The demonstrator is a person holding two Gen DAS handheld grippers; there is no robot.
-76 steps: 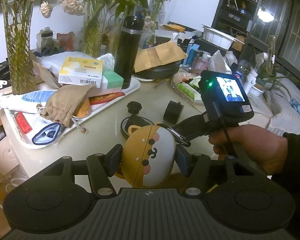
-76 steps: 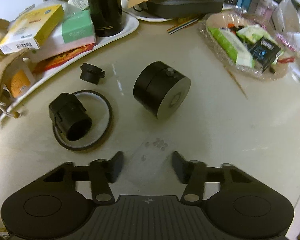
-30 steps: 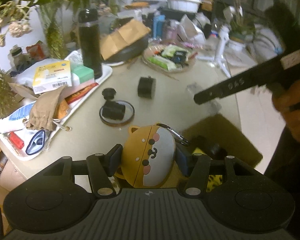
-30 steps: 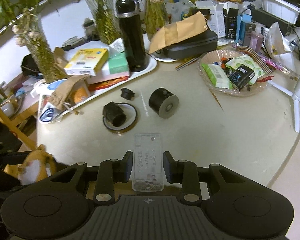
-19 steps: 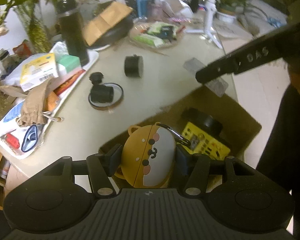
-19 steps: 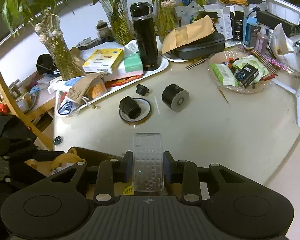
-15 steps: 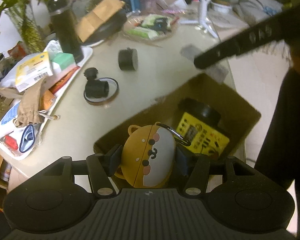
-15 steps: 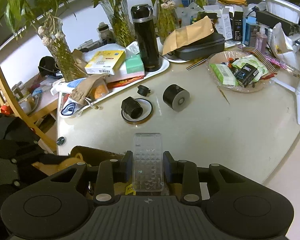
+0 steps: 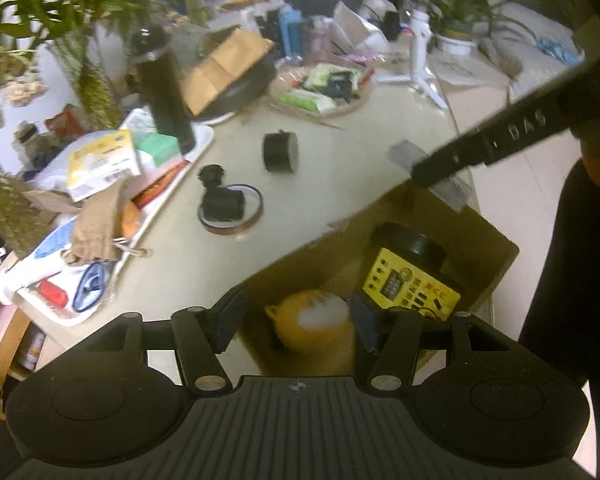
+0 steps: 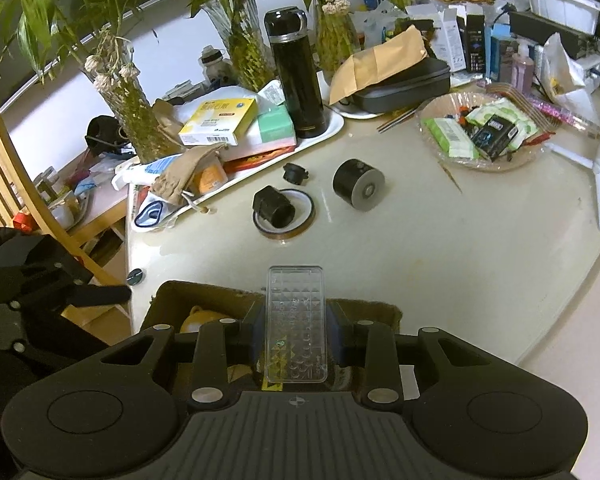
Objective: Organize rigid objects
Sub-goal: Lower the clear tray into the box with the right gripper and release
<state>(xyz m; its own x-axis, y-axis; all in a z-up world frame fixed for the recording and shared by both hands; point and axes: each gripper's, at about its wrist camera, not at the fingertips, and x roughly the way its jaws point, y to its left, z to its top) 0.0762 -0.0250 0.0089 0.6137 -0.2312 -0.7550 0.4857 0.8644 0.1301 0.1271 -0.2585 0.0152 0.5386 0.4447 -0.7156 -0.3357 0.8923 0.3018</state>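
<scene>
Left tongs (image 9: pixel 294 322) spread, bear case (image 9: pixel 308 326) loose inside box (image 9: pixel 496 256); right tongs (image 10: pixel 296 338) clamp clear case (image 10: pixel 296 324) above box rim.

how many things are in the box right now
2 visible: a yellow jar against the box's right side, and the bear case near its left, below the open left gripper. More may be hidden.

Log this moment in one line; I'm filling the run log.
left claw: open, bear case in box | right claw: holding clear case above box
</scene>
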